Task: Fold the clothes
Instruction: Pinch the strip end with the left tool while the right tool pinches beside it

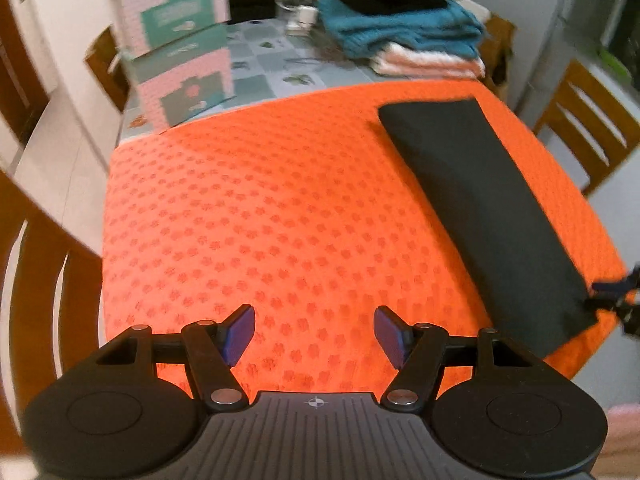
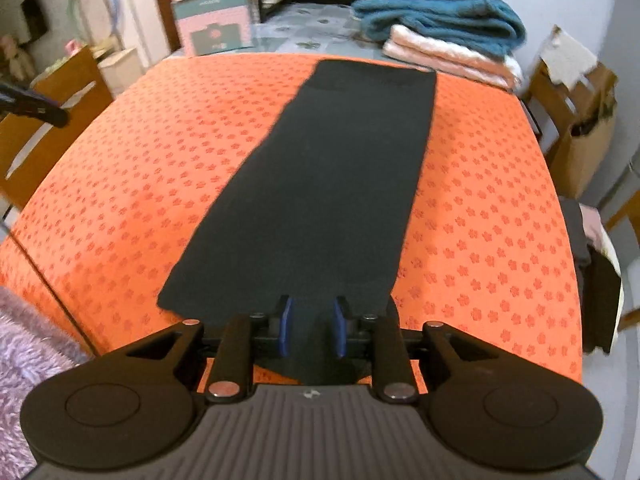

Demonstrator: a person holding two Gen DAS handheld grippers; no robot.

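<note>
Your left tongs (image 1: 314, 336) stand wide apart over bare orange cloth (image 1: 280, 200), nothing between the blue pads (image 1: 240, 332), and they hover well to the left of the garment. Your right tongs (image 2: 311, 328) are parted only a little; a dark tongue of the folded black garment (image 2: 320, 200) runs between the pads (image 2: 286, 326), with a gap showing on either side, so they do not clamp it, though the fabric's near edge disappears under the gripper body and you cannot see how it lies there. The garment is a long narrow strip lying flat on the orange cloth, stretching away from the right tongs toward the far edge of the table. From the left wrist it appears only as a slanted band on the right, its near corner meeting a blurred bit of the other gripper at the frame edge. Only the right wrist shows its full length, a fuzzy lilac sleeve (image 2: 24, 360) low on the left, and a brown paper bag (image 2: 584, 148) beside the table. Both views catch the stack of folded clothes (image 1: 408, 28) at the far end, black on teal on pale pink, and the pink and green boxes (image 1: 180, 52), both soft with blur. Wooden chairs (image 1: 588, 128) are cut off at the sides
</note>
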